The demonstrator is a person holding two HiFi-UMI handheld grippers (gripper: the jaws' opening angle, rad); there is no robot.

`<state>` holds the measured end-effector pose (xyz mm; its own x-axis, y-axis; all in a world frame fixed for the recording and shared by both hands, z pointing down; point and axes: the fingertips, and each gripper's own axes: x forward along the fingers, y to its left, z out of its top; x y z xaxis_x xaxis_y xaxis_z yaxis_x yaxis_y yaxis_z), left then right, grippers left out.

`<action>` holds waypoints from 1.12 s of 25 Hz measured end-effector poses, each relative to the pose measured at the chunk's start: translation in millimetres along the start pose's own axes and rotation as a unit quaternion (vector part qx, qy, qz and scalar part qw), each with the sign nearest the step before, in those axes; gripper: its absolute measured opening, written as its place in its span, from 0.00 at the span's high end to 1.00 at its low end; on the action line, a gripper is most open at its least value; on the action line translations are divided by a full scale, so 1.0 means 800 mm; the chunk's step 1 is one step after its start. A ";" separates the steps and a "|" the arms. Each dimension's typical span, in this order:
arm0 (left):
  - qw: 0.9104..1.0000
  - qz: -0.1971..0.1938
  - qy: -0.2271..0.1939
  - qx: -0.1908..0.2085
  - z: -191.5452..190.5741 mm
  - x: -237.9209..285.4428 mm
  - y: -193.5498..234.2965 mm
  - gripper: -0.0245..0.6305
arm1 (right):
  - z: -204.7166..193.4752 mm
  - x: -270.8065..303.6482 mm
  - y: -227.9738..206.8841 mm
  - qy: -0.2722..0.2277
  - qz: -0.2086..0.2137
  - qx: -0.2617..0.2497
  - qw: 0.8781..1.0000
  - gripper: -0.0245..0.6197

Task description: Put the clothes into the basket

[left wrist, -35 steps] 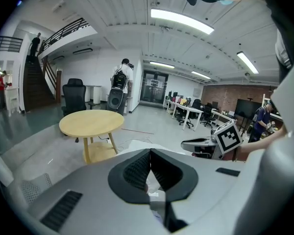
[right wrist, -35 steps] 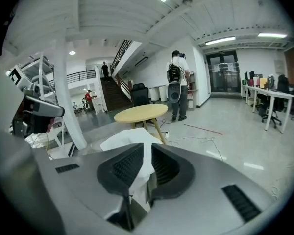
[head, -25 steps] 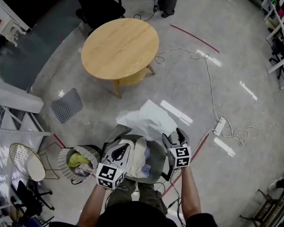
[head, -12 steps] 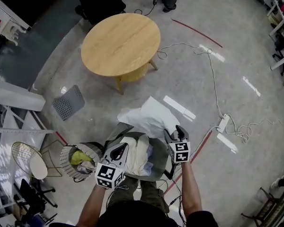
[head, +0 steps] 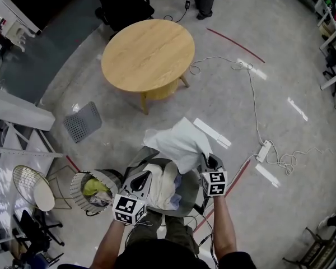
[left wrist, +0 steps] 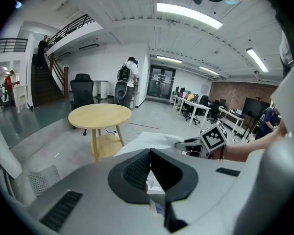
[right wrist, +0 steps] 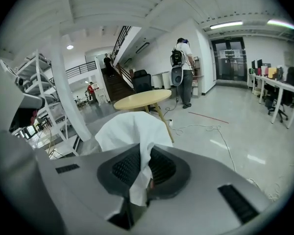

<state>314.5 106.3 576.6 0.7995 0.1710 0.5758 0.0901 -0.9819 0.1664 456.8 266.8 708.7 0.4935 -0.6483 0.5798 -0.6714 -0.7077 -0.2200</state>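
the right gripper [head: 210, 163] pinches the white crumpled cloth [head: 178, 142] in its jaws, held over the grey fabric basket [head: 186, 196] likely for dropping in; the left gripper [head: 142, 179] hovers alongside, jaws pressed together, empty

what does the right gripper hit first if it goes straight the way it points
The white cloth that the right gripper holds, draped just ahead; beyond that, probably the round table, though depth is unclear.

Big open office w/ glossy grey floor [head: 280, 77], round wood table [head: 148, 55] mid-room, black office chair [head: 120, 7] behind it, white power strip [head: 264, 149] & loose cable [head: 239, 65] at rt, white shelves [head: 22, 116] at left, strip lights [left wrist: 185, 12] overhead.
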 end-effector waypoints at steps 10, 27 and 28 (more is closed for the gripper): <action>0.999 0.008 -0.035 0.003 0.022 -0.024 0.007 0.95 | 0.064 -0.031 0.034 -0.058 0.012 -0.029 0.998 0.89; 0.989 0.033 -0.140 0.019 0.092 -0.125 0.030 0.95 | 0.219 -0.162 0.132 -0.202 0.010 -0.078 0.976 0.89; 0.989 0.034 -0.145 0.020 0.095 -0.130 0.030 0.95 | 0.225 -0.171 0.136 -0.211 0.011 -0.081 0.974 0.89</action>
<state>278.3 58.6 460.0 0.9405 0.0803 0.3302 0.0496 -0.9937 0.1003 416.0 228.2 464.7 0.6378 -0.7451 0.1952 -0.7462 -0.6605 -0.0831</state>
